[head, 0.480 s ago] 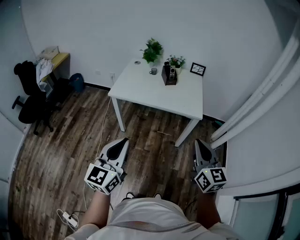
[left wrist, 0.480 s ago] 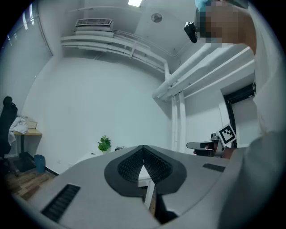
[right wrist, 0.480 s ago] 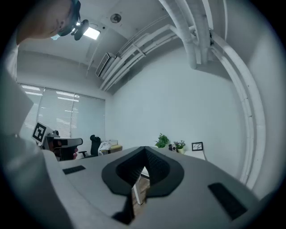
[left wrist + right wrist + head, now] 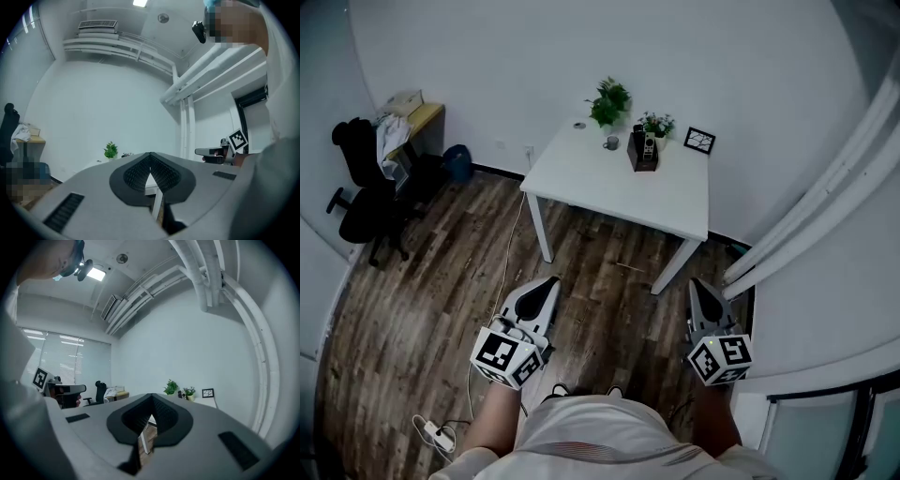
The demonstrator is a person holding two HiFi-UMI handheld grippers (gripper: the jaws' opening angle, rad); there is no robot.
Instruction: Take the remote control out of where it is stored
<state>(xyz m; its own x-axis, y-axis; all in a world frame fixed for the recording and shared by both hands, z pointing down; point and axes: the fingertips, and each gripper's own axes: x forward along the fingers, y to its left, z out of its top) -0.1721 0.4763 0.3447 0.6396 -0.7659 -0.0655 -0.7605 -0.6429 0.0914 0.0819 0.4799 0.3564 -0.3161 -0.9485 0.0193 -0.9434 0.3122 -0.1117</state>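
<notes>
Square white table [image 4: 609, 192], smooth matt top, thin straight white legs, set against a plain white wall. Floor [image 4: 441, 300] of dark wood planks with a streaky grain.

Remote control [image 4: 646, 143]: slim, pale, standing upright in a dark boxy holder [image 4: 641, 157] near the back edge of the table. It is well apart from both grippers.

Also along the back edge:
- leafy plant [image 4: 607, 100], bushy and green, left of the holder
- small plant [image 4: 655, 123] just behind the holder, its pot hard to make out
- small grey cup [image 4: 610, 142] between the leafy plant and the holder
- picture frame [image 4: 697, 140], dark rim, white face with thin lines, at the right corner

Left gripper [image 4: 547, 284]: grey tapered shell, held low above the floor in front of the table. Its jaws are pressed together at the tips with nothing between them; ribbed dark pads line the inner faces. Black-and-white marker cube [image 4: 504, 356] at its rear.

Right gripper [image 4: 702, 287]: same grey wedge shape, level with the left one, nearer the white wall on the right. Its jaws are closed tip to tip and empty.

Black office chair [image 4: 358, 192] with castors at far left. White power strip [image 4: 437, 434] lies on the floor near the person's left arm.
</notes>
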